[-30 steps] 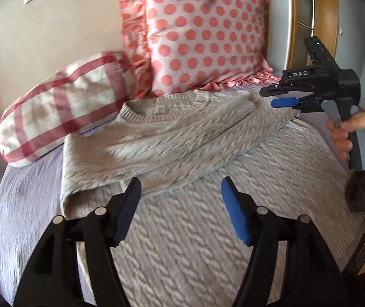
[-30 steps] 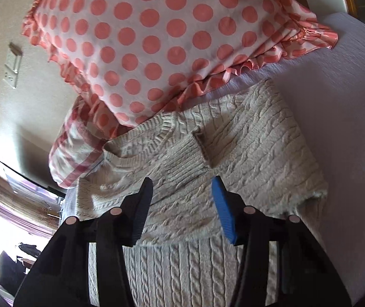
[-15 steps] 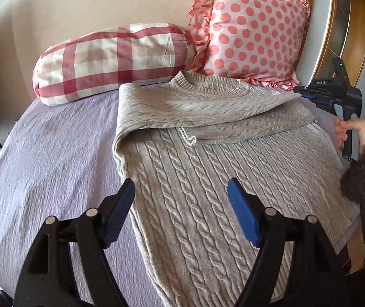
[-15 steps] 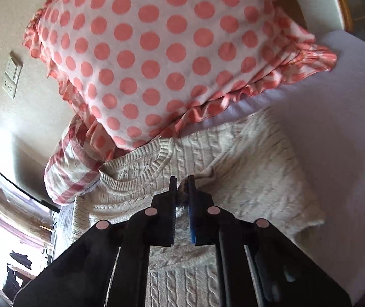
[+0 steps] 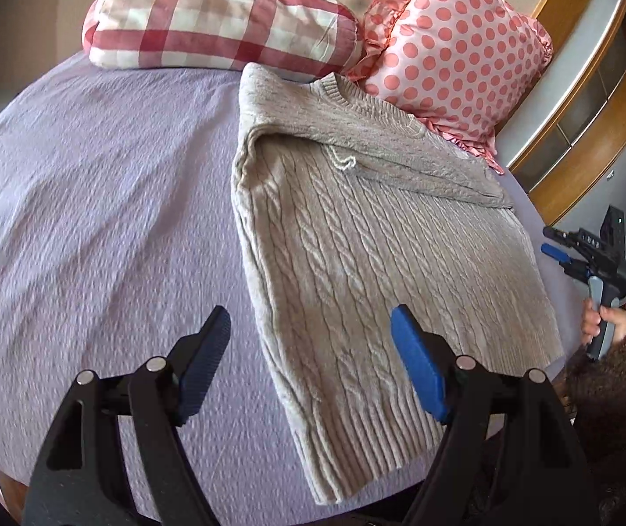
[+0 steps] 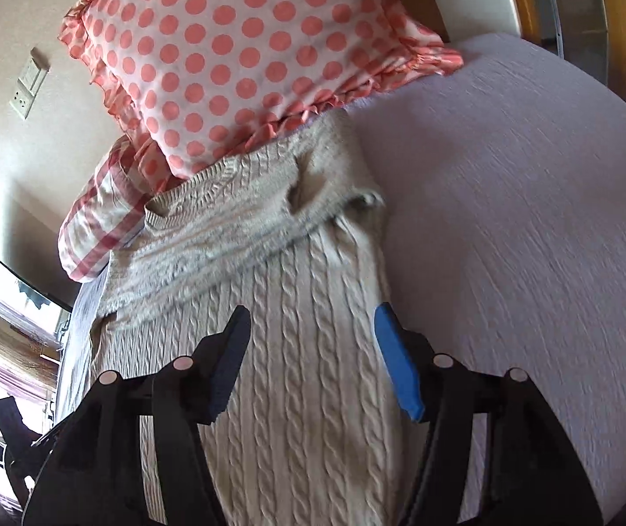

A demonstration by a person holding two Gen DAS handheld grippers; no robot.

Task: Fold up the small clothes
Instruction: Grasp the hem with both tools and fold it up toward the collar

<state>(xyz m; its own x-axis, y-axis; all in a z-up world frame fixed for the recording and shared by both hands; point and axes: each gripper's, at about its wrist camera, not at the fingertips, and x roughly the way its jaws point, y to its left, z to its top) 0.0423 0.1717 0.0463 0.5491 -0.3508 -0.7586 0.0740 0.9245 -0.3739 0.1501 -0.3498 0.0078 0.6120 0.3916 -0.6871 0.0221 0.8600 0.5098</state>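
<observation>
A beige cable-knit sweater (image 5: 374, 254) lies flat on the lilac bed cover (image 5: 93, 201), neck toward the pillows, with both sleeves folded across its chest. My left gripper (image 5: 310, 357) is open and empty, held above the sweater's hem near its left edge. My right gripper (image 6: 310, 361) is open and empty above the sweater's body (image 6: 295, 377) near its right edge. The right gripper also shows in the left wrist view (image 5: 560, 247), off the sweater's right side in a hand.
A red-and-white checked pillow (image 5: 220, 22) and a pink polka-dot pillow (image 5: 453, 44) lean at the head of the bed. A wooden frame (image 5: 593, 131) stands at the right. Bare bed cover lies left of the sweater and right of it (image 6: 510, 201).
My right gripper opened, let go of the sleeve it had pinched, and pulled back toward the hem. My left gripper drew back and lower, so the whole sweater shows.
</observation>
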